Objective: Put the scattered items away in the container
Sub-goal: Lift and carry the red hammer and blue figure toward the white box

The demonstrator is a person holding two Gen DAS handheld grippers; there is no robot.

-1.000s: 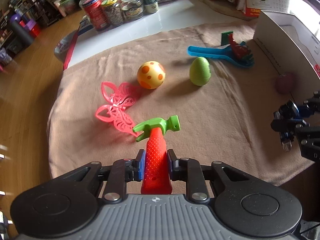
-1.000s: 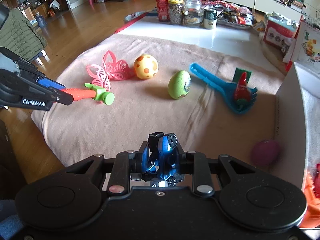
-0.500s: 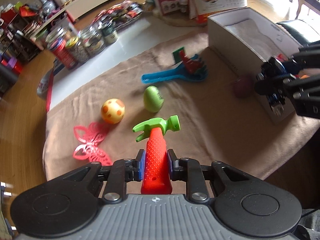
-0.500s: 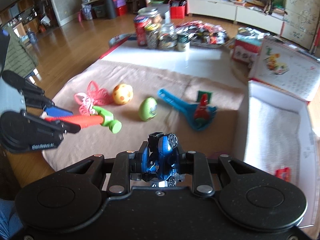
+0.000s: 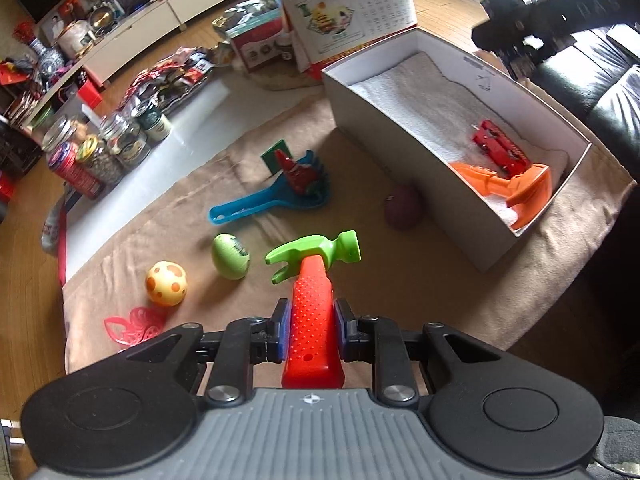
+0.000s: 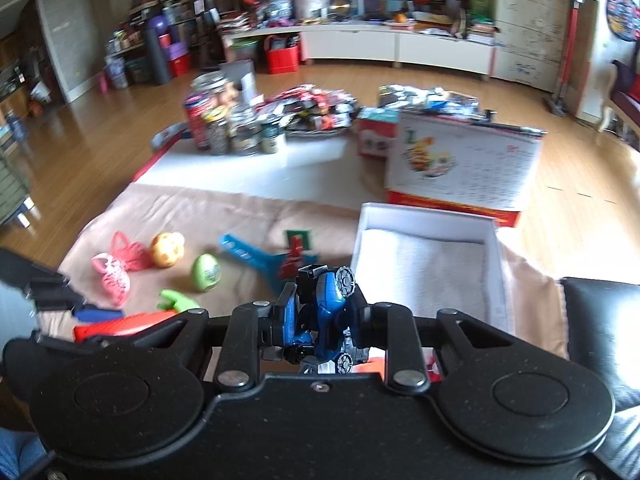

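Note:
My left gripper (image 5: 311, 322) is shut on a toy hammer (image 5: 312, 280) with a red handle and green head, held above the brown cloth. My right gripper (image 6: 323, 314) is shut on a blue toy robot car (image 6: 326, 312) and hangs over the near end of the white box (image 6: 498, 264); it shows high over the box's far side in the left wrist view (image 5: 516, 36). The box (image 5: 404, 152) holds an orange scoop (image 5: 516, 188) and a red toy (image 5: 498, 146). On the cloth lie a green egg (image 5: 231, 256), a spotted yellow ball (image 5: 166, 283), a blue rake (image 5: 272, 202), a purple ball (image 5: 403, 212) and a pink butterfly (image 5: 134, 324).
A calendar (image 5: 352, 24) stands behind the box. Jars and a can (image 5: 100, 152) stand at the back left on a white tabletop (image 5: 160, 160). A black leather seat (image 5: 600, 92) is to the right of the box. Wooden floor surrounds the table.
Both grippers rose and swung right toward the box with their toys. The right gripper moved from the cloth's edge to above the box. Neither grip changed.

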